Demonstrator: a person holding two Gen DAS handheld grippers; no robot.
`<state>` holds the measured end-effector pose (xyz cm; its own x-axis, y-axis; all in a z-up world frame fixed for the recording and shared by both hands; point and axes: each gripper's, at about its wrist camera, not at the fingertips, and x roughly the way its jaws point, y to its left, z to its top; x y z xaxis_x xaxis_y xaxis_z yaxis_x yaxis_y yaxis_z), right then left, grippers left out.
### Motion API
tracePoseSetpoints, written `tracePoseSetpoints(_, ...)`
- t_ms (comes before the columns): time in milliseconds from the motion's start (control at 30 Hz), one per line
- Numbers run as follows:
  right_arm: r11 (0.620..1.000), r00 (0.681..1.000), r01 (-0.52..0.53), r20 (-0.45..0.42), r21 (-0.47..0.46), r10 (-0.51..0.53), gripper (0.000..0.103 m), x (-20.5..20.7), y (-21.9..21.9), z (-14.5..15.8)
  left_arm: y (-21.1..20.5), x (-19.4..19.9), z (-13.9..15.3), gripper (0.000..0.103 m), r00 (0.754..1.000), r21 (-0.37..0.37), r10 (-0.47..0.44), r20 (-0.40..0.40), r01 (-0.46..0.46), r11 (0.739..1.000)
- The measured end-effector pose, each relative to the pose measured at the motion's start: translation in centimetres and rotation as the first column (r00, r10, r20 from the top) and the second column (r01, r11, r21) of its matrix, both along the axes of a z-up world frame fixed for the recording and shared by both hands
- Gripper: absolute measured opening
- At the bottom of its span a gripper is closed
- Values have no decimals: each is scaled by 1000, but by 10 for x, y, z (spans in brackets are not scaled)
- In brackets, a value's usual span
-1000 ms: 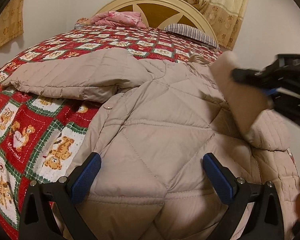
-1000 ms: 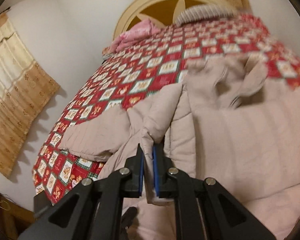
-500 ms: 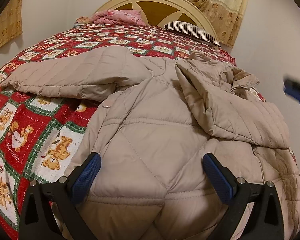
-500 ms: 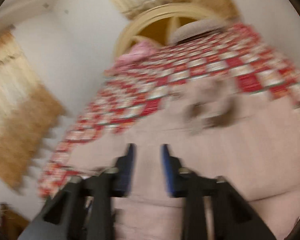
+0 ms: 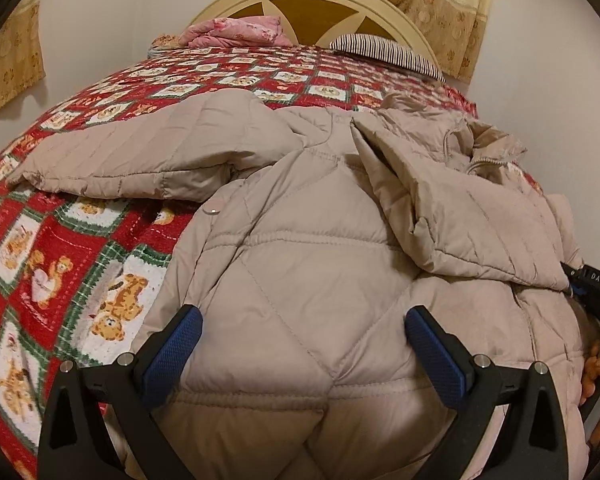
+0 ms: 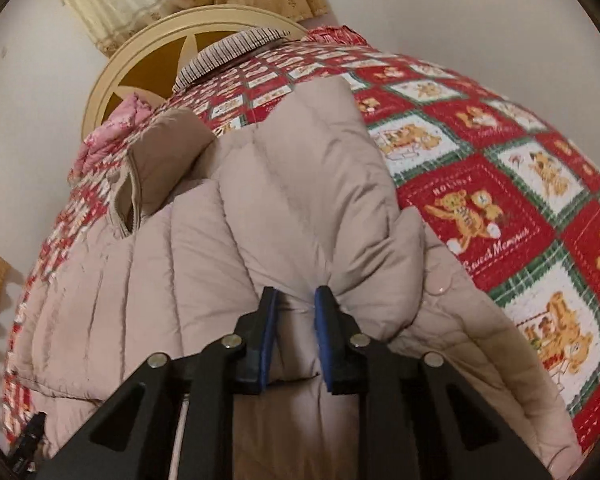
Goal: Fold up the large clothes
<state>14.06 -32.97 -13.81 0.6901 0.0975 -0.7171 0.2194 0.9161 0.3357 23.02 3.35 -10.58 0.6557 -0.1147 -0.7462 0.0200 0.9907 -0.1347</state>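
Our puffy beige coat (image 5: 292,264) sprawls soft and bulky on the bed (image 6: 500,184), under our left fingers (image 5: 172,348), spread wide, while our right fingers (image 6: 270,320), narrow and just opening, straddle its hem edge, the sensible hold.

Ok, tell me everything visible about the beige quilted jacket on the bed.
The quilted jacket is beige, puffy and diamond-stitched, with a snap at its edge. It lies spread on the red teddy-bear bedspread, one sleeve stretched left, the other folded across its body. The left tongs stand open over its hem; the right tongs straddle a bunched fold.
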Motion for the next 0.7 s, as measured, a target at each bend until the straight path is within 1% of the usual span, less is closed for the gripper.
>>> tracePoseSetpoints(67,1000,1000,-8,5,-11,8,29,0,-1,0,-2,0,10,102,1000,24,-4,-8,5,1000)
tracePoseSetpoints(133,1000,1000,-13,14,-5,13,30,-2,-2,-2,-4,1,30,102,1000,-4,-18,15,18,1000)
tracePoseSetpoints(200,1000,1000,-15,25,12,15,31,-3,-5,-2,-5,7,58,102,996,-48,-15,87,19,999)
tracePoseSetpoints(267,1000,999,-15,30,18,14,31,-3,-5,-7,-8,18,70,102,991,-45,23,129,-17,999)
tracePoseSetpoints(300,1000,999,-14,31,17,14,31,-2,-3,-7,-12,29,73,102,990,-14,57,127,-55,998)
tracePoseSetpoints(367,1000,999,-14,34,15,13,32,-3,-3,-7,-19,52,64,102,990,67,107,94,-113,991)
tracePoseSetpoints(400,1000,999,-14,34,16,13,32,-3,-3,-7,-23,65,53,102,989,128,134,67,-141,982)
tracePoseSetpoints(467,1000,999,-14,37,18,14,32,-4,-3,-7,-29,79,29,102,987,210,160,13,-159,965)
tracePoseSetpoints(500,1000,999,-14,37,18,14,32,-4,-2,-7,-30,84,14,102,987,236,162,-23,-152,960)
tracePoseSetpoints(567,1000,999,-17,41,25,16,33,-4,-3,-7,-25,87,-6,102,984,240,167,-61,-148,959)
tracePoseSetpoints(600,999,999,-19,43,29,18,33,-4,-3,-8,-20,87,-10,102,983,216,173,-59,-157,964)
tracePoseSetpoints(633,999,999,-22,45,32,20,34,-4,-3,-8,-20,86,-11,102,982,213,178,-57,-162,964)
tracePoseSetpoints(700,999,999,-24,47,32,23,34,-3,-3,-8,-23,88,-11,102,983,235,174,-54,-157,959)
